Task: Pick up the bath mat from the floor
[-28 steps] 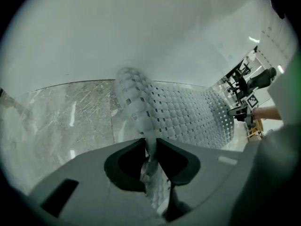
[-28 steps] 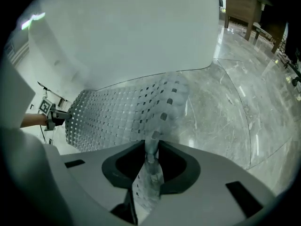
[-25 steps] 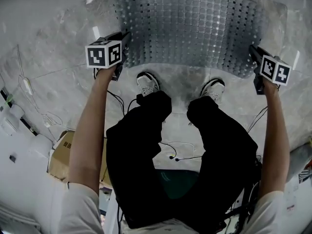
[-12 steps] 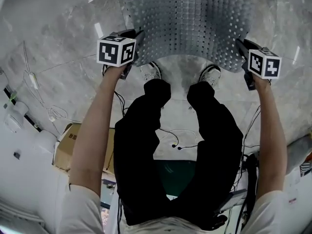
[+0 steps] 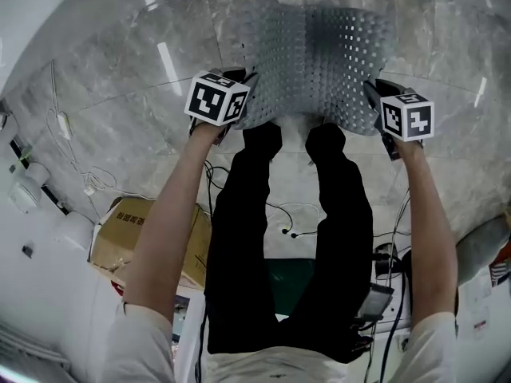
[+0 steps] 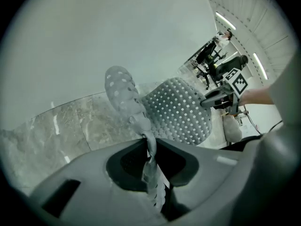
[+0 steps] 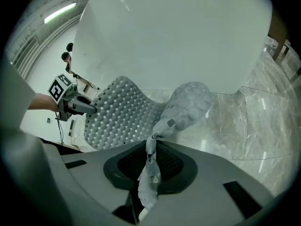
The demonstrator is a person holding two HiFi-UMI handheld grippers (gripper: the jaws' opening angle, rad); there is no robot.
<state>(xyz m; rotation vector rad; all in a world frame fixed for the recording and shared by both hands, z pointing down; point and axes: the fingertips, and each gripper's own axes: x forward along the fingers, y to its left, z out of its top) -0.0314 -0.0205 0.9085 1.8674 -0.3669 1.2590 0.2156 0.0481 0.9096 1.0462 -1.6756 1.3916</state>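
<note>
Head view, looking steeply down. One grey, translucent, perforated rubber bath mat (image 5: 323, 50) spans the upper centre of the frame, stretched between the two hand-held grippers. Its near edge lies over the person's feet. Whether its far edge is clear of the grey marble floor (image 5: 120, 118) cannot be told.

The left gripper (image 5: 243, 80) sits at the mat's left near corner and the right gripper (image 5: 371, 92) at its right near corner. Each carries one black-and-white marker cube (image 5: 217, 99), two cubes in all. Two bare forearms run up from the lower frame, and between them stand two legs in black trousers (image 5: 263, 238). One brown cardboard box (image 5: 132, 238) lies at lower left, with thin cables (image 5: 72, 146) loose on the floor beside it.

Left gripper view. The jaws of the left gripper (image 6: 150, 157) are nearly together, pinching a bunched fold of the bath mat (image 6: 181, 112). The sheet rises from the jaws and spreads to the right, toward the right gripper (image 6: 218, 98).

Right gripper view. The jaws of the right gripper (image 7: 150, 166) are likewise drawn in close, clamped on a crumpled corner of the bath mat (image 7: 120, 114). The left gripper (image 7: 75, 103) holds the opposite corner at mid left.
</note>
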